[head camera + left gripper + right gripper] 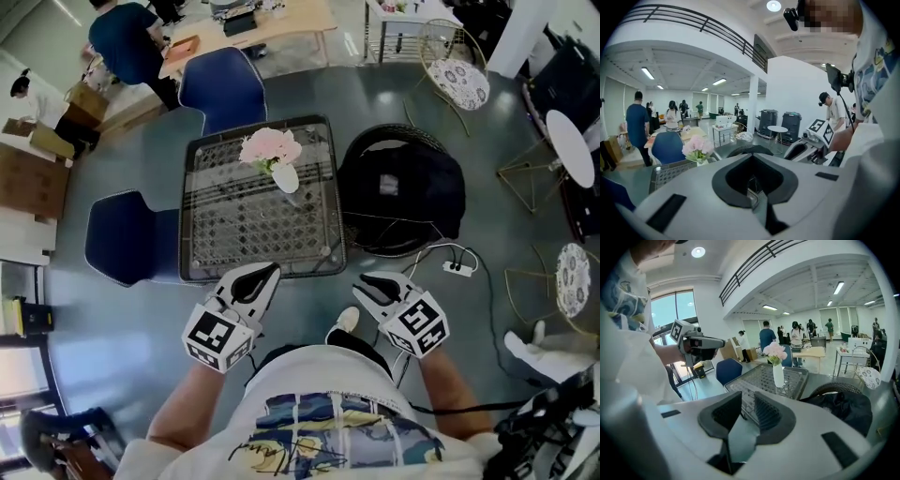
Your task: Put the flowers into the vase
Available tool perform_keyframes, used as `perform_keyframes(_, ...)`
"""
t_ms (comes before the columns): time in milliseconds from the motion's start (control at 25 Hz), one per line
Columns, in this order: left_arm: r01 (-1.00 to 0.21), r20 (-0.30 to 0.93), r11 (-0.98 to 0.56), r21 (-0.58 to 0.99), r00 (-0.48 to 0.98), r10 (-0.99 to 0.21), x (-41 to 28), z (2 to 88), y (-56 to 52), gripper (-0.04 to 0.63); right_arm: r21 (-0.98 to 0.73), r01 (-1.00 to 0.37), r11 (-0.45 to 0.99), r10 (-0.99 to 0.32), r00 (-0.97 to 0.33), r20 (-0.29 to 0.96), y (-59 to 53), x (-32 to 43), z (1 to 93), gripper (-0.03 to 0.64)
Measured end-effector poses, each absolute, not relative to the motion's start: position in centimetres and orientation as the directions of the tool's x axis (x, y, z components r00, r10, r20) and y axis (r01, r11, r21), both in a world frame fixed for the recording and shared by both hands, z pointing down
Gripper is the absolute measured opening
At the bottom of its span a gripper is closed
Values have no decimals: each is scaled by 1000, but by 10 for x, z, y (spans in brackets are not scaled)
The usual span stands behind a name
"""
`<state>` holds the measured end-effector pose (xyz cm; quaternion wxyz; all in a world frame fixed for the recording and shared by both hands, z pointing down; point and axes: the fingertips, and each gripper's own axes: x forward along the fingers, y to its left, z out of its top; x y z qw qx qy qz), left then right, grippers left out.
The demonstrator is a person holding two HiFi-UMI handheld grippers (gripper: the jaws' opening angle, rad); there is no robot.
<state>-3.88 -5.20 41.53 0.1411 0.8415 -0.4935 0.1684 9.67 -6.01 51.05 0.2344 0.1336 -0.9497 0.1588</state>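
A bunch of pink flowers (270, 147) stands in a white vase (286, 177) at the far middle of the glass-topped wire table (216, 253). Both grippers hang close to my body, short of the table's near edge and well away from the vase. My left gripper (267, 275) is shut with nothing in it; its own view shows the flowers (697, 147) far ahead. My right gripper (366, 281) is open and empty. Between its ribbed pads (767, 411) the tabletop shows, with the vase (778, 376) and flowers (775, 351) beyond.
Two blue chairs (223, 86) (127, 239) stand at the table's far and left sides. A black bag lies on a round wire chair (403, 192) to the right. A power strip (457, 267) with its cable lies on the floor. People (131, 42) work at the back left.
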Motion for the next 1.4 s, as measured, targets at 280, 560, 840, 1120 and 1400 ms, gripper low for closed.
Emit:
perform_keyframes(280, -847, 414, -505, 163, 524, -744, -49, 416, 22, 9, -184, -241, 953, -124, -864, 488, 4, 43, 493, 91)
perform_keyframes(560, -827, 410, -507, 245, 562, -719, -72, 423, 131, 9, -145, -228, 963, -135, -870, 474, 93, -9, 475, 79)
perform_keyframes(840, -827, 414, -488, 278, 562, -716, -103, 437, 213, 9, -161, -227, 960, -134, -885, 446, 181, -38, 471, 43)
perform_keyframes(1120, -826, 409, -520, 217, 560, -720, -104, 427, 247, 9, -106, -166, 980, -98, -879, 467, 224, -57, 460, 40)
perform_keyframes(1400, -805, 402, -553, 215, 589, -701, -97, 417, 271, 9, -103, -157, 982, -93, -883, 460, 252, -61, 452, 34)
